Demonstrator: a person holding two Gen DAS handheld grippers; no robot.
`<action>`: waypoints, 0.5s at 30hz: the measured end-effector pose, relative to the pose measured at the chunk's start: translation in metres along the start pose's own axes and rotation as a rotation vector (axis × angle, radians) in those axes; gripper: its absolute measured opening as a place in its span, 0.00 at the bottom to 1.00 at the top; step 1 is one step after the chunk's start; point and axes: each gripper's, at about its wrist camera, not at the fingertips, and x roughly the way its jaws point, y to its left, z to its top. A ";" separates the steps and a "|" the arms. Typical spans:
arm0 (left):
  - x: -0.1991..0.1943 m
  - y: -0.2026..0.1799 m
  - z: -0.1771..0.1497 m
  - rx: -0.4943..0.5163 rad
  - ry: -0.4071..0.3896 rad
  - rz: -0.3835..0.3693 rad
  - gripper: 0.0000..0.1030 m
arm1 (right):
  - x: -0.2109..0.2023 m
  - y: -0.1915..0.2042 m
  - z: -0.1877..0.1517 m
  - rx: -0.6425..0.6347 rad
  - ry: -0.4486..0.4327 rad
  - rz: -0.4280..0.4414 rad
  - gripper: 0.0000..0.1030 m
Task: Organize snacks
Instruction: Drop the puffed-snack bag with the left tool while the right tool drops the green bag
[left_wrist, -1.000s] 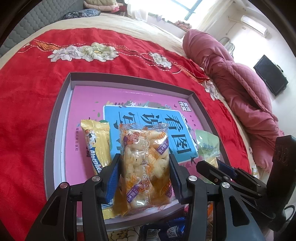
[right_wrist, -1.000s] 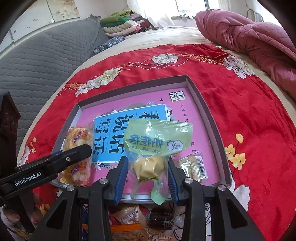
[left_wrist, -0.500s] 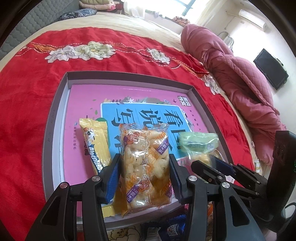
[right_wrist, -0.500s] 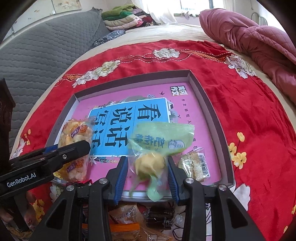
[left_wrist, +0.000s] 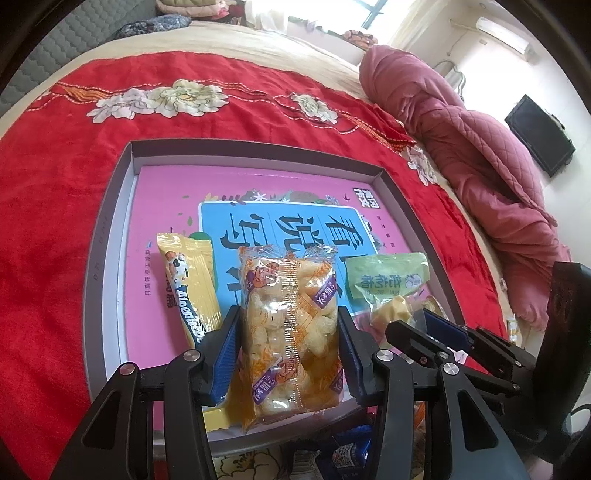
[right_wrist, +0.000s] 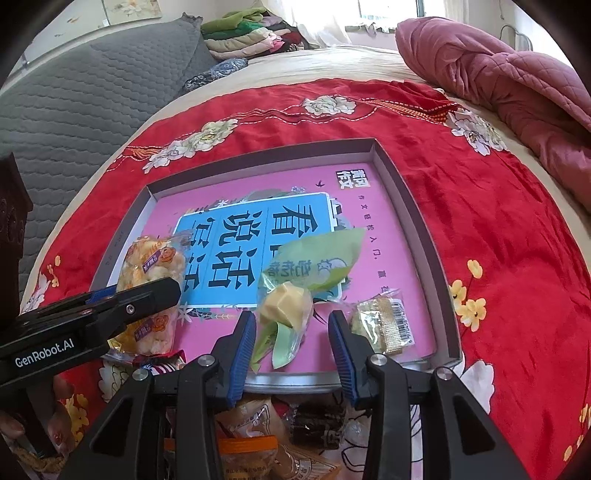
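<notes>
A clear packet of puffed snacks (left_wrist: 288, 332) is clamped between the blue pads of the left gripper (left_wrist: 288, 354), upright over the near edge of a shallow grey tray (left_wrist: 110, 229). Just to its left, a yellow snack packet (left_wrist: 188, 288) lies on the tray's pink printed floor. A green packet with a pale yellow piece inside (right_wrist: 295, 291) is seen tilted at the near right part of the tray, between the fingers of the right gripper (right_wrist: 291, 343); those jaws stand apart, a clear gap showing beside the right pad, and whether the left pad touches the wrapper cannot be told. A small gold-wrapped packet (right_wrist: 380, 325) rests in the tray's near right corner, just beside the right finger. The tray is laid on a red floral blanket (right_wrist: 498, 229) spread over a bed, with a pink quilt (right_wrist: 517, 74) bunched at the far right. More wrapped snacks (right_wrist: 258, 443) are heaped on the blanket in front of the tray.
</notes>
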 end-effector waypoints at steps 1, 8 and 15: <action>0.000 0.000 0.000 0.003 0.002 0.001 0.49 | 0.000 0.000 0.000 0.000 0.000 -0.001 0.40; 0.001 0.000 -0.001 0.001 0.011 -0.007 0.51 | -0.004 0.000 0.001 0.004 -0.004 -0.008 0.40; 0.000 0.002 -0.001 -0.009 0.016 -0.011 0.51 | -0.007 0.000 0.001 0.005 -0.005 -0.011 0.40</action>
